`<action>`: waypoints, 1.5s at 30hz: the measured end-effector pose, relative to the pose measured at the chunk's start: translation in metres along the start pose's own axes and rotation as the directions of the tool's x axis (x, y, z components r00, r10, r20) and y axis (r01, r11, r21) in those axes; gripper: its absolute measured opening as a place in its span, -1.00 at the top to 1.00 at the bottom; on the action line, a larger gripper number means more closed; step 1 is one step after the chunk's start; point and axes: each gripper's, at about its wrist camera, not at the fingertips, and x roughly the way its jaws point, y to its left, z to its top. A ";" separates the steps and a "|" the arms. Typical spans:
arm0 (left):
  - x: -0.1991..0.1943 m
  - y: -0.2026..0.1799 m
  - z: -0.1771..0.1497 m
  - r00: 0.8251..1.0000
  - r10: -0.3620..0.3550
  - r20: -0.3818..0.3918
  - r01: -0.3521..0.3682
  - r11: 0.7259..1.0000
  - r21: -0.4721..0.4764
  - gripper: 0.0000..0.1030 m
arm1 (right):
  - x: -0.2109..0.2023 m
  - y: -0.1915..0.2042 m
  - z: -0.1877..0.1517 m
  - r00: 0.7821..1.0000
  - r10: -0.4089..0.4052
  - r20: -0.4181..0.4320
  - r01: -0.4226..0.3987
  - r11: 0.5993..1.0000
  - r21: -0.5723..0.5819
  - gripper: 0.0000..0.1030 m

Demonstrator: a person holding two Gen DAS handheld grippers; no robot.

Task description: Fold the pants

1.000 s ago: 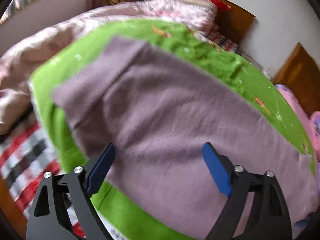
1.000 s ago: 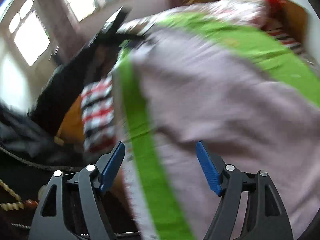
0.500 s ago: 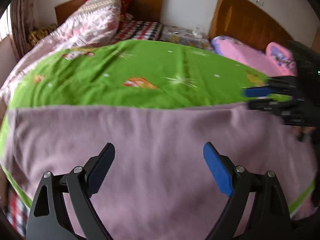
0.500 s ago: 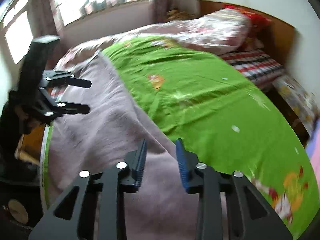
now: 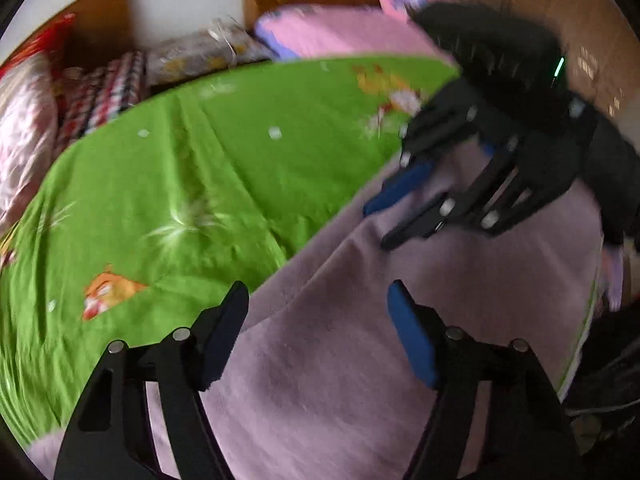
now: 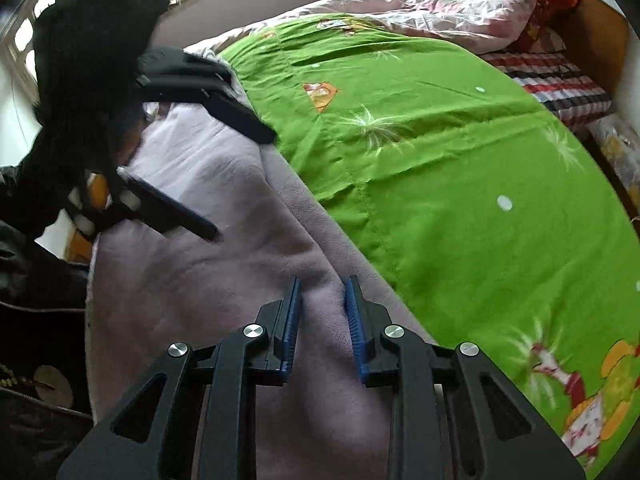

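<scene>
Our right gripper (image 6: 322, 312) pinches a fold of the pants (image 6: 208, 280); only the left wrist view shows our left gripper (image 5: 316, 312), jaws apart and just closing over the cloth without pressing it.

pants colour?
Pale mauve-pink pants, plain, no pattern; clearest in the right wrist view.

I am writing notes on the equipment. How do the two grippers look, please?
Both grippers, left and right, have black plastic fingers with cut-out openings, silver screw heads and blue pads. The right pads look ribbed. A small green light shows on the right gripper's black body.
</scene>
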 end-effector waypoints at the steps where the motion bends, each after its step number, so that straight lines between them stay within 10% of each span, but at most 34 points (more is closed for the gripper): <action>1: 0.008 0.001 0.000 1.000 0.007 -0.023 -0.007 1.000 0.005 -0.34 | 0.000 0.000 -0.001 1.000 -0.002 0.009 0.002 1.000 0.003 0.50; 4: 0.017 -0.001 -0.007 1.000 0.011 -0.008 -0.011 1.000 -0.005 -0.21 | -0.003 0.015 -0.005 0.992 -0.120 0.036 0.122 0.991 -0.057 0.92; 7: 0.003 -0.007 -0.009 0.994 0.087 0.064 -0.087 0.996 0.002 0.52 | -0.022 0.032 -0.007 0.971 -0.200 0.130 0.213 0.973 -0.091 0.93; 12: -0.022 -0.011 -0.015 0.954 0.241 0.179 -0.242 0.970 -0.019 0.59 | -0.041 0.044 -0.003 0.934 -0.275 0.227 0.299 0.951 -0.080 0.93; 16: 0.002 0.004 -0.016 0.947 0.298 0.121 -0.289 0.953 -0.088 0.44 | 0.003 0.028 -0.010 0.935 -0.332 0.126 0.342 0.937 -0.072 0.92; 18: 0.000 0.006 -0.025 0.930 0.346 0.125 -0.329 0.934 -0.136 -0.06 | -0.001 0.023 -0.011 0.935 -0.326 0.141 0.332 0.943 -0.026 0.76; 20: -0.017 0.010 -0.030 0.905 0.396 0.158 -0.365 0.911 -0.191 -0.21 | -0.011 0.020 -0.008 0.920 -0.362 0.150 0.363 0.931 0.024 -0.16; 22: -0.043 0.011 -0.045 0.881 0.424 0.210 -0.363 0.890 -0.276 -0.47 | -0.027 0.024 -0.005 0.933 -0.289 0.215 0.279 0.957 0.077 -0.51; 29: -0.059 0.017 -0.107 0.884 0.460 0.078 -0.360 0.779 -0.513 -0.67 | 0.028 0.074 0.033 0.992 -0.060 0.114 0.067 0.996 -0.054 -0.34; 31: -0.043 0.040 -0.130 0.901 0.432 -0.038 -0.369 0.718 -0.591 -0.71 | 0.047 0.066 0.038 0.995 -0.077 0.059 0.079 0.997 -0.017 -0.36; 33: -0.050 0.045 -0.141 0.899 0.439 0.002 -0.352 0.724 -0.593 -0.78 | 0.041 0.056 0.043 0.995 -0.056 0.083 0.050 0.996 0.072 -0.34; 36: -0.065 0.046 -0.141 0.864 0.500 -0.053 -0.414 0.649 -0.638 -0.75 | 0.004 0.061 0.034 0.965 -0.223 0.137 0.198 0.964 0.178 -0.40; 40: -0.090 0.003 -0.125 0.865 0.486 0.121 -0.324 0.727 -0.606 -0.77 | -0.058 0.074 -0.015 0.917 -0.326 0.230 0.268 0.931 0.247 -0.63; 45: -0.074 -0.067 -0.094 0.912 0.352 0.210 -0.237 0.871 -0.431 -0.80 | -0.122 0.048 -0.128 0.842 -0.523 0.130 0.408 0.777 0.479 -0.65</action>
